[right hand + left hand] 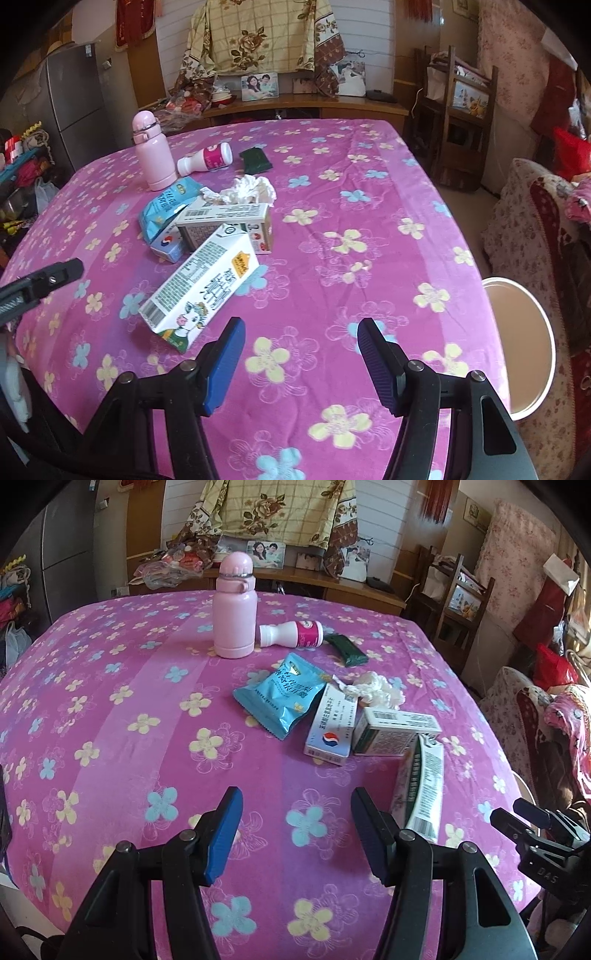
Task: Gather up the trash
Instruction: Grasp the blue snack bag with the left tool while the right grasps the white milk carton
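- The left gripper point(297, 836) hangs over the bench point(110, 738), which wears a pink flowered cloth; its jaws stand apart with only cloth between them.
- The right gripper point(301, 360) hangs over the same bench point(369, 258), jaws likewise apart and holding nothing.
- A white milk carton point(201, 286) lies on its side just ahead and left of the right gripper; in the left wrist view it point(421, 790) sits just right of the left gripper's right finger. Its top is folded shut, so its contents cannot be told.
- Beyond the carton, two small medicine boxes point(393, 734) point(332, 725) lie touching each other, both closed.
- A sealed blue snack packet point(280, 694) lies ahead of the left gripper, its edge against one box.
- A crumpled white tissue point(245, 190) rests behind the boxes.
- Farther off, a pink flask point(235, 607) stands upright with its lid on.
- Beside the flask, a small white bottle with a pink label point(291, 634) lies on its side, and a dark green wrapper point(347, 650) lies next to it.
- To the right of the right gripper, off the bench edge and lower, sits a round white-rimmed bin point(517, 347); its tan inside shows no contents.
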